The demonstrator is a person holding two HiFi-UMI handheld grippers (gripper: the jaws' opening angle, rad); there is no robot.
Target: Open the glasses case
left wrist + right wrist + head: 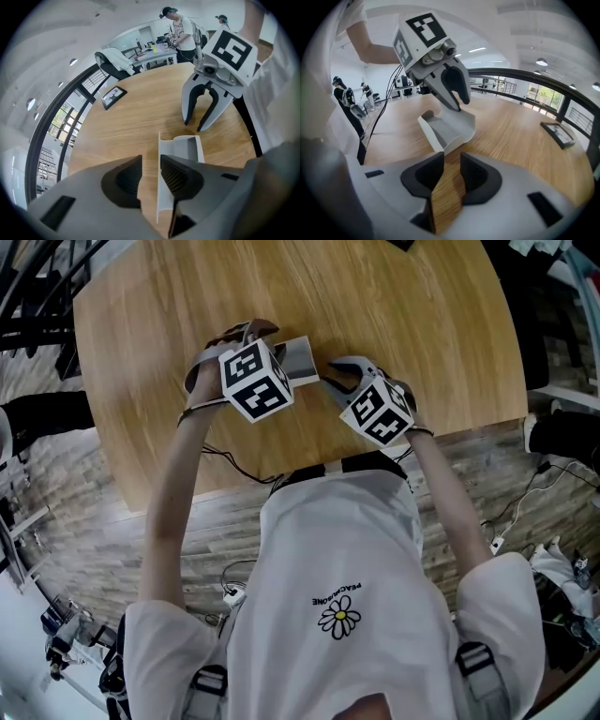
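Note:
The grey glasses case (302,357) lies open on the round wooden table (422,315). In the left gripper view its lid (159,187) stands upright as a thin wall and the hollow tray (185,146) lies to its right. My left gripper (151,161) is open, and the lid's edge runs close beside the right pad (176,176), with the other pad apart from it. My right gripper (449,161) is open over bare wood, just short of the case (450,125). In that view the left gripper (461,104) hangs over the case's far side.
A dark framed picture (114,96) lies flat on the far part of the table. Beyond the table a black railing (51,122) curves round, and people stand at desks (180,30) in the background. Cables (525,502) trail on the floor beside the person.

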